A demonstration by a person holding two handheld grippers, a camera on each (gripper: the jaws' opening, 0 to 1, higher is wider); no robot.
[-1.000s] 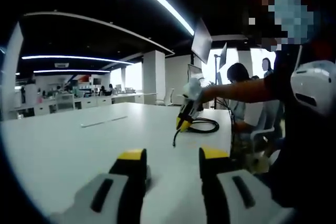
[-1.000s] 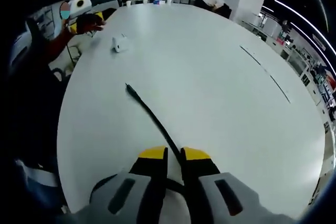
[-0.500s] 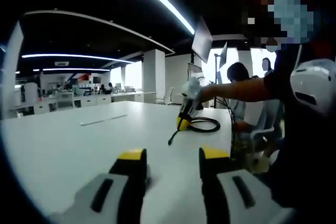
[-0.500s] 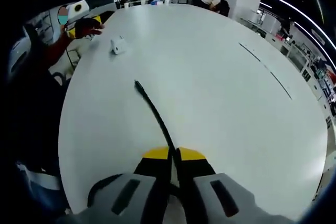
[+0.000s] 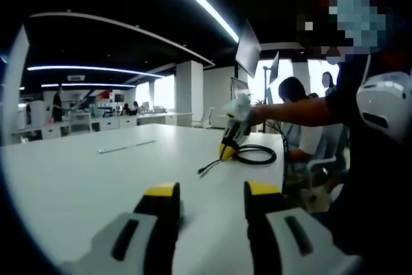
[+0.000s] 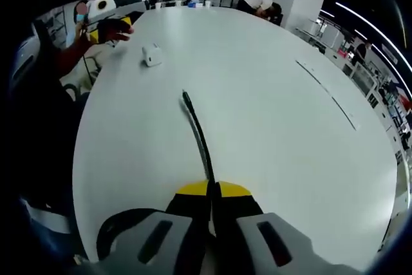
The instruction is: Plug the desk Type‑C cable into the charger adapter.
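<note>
Right gripper (image 6: 210,191): jaws clamped on black Type-C cable (image 6: 198,136), plug end reaching up-frame over white counter (image 6: 277,127). Light, limp; grip nearer the plug. Charger adapter (image 6: 151,55): small, upper left, well apart. Left gripper (image 5: 209,194): jaws apart, empty.

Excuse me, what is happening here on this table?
A person holds a gripper in each hand. The right gripper is shut on a black cable, whose free plug end points across the white table toward a small white charger. The left gripper is open with nothing between its jaws.
</note>
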